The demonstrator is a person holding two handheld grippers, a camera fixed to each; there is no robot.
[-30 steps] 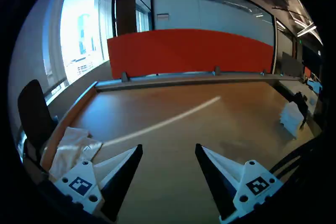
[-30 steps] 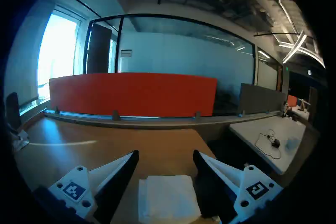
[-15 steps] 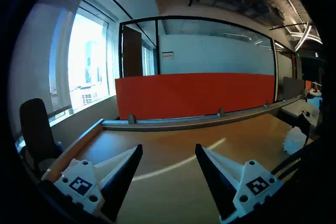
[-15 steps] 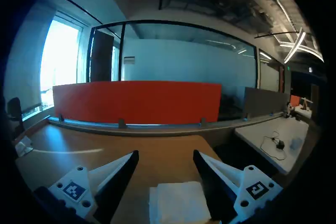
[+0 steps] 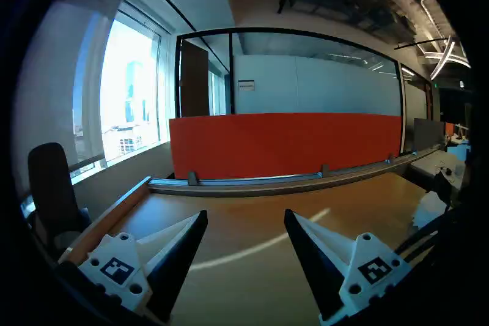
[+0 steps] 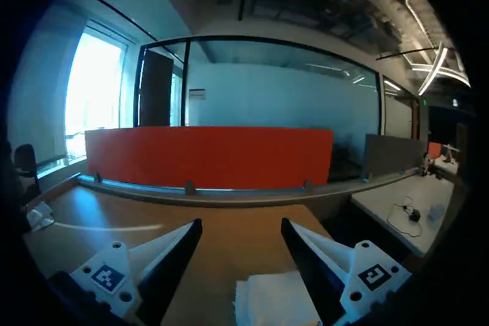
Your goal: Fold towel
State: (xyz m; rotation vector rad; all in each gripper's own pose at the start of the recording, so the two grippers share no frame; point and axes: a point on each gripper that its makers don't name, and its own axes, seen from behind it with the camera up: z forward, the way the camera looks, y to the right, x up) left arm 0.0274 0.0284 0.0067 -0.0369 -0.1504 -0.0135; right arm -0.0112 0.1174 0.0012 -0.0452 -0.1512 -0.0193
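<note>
White towel (image 6: 275, 298) lies flat on the wooden table (image 6: 232, 234), looks already folded into a neat squarish stack, near edge cut off at the bottom of the right gripper view, so long axis can't be told. It sits low in front of the right gripper (image 6: 241, 223), in the gap between the two fingers but shifted toward that gripper's right finger, tips above it, not touching. Right gripper fingers apart, nothing held. From the left gripper (image 5: 244, 214) the towel (image 5: 430, 208) is a small white patch far off to the right at the table edge, well apart; a dark shape just beside it, too small to name. Left gripper fingers also spread, bare table (image 5: 257, 234) between them. So right hand is clearly the nearer one; any next grab or press on the towel is likely its job, needing a tilt down and a slight shift to its right, while the left would have to cross the table. Both cameras look level toward the orange partition (image 6: 208, 156) at the table's back. Small pale cloth (image 6: 38, 216) at the far left table edge, unclear what it is. Dark chair (image 5: 52, 185) by the window.
</note>
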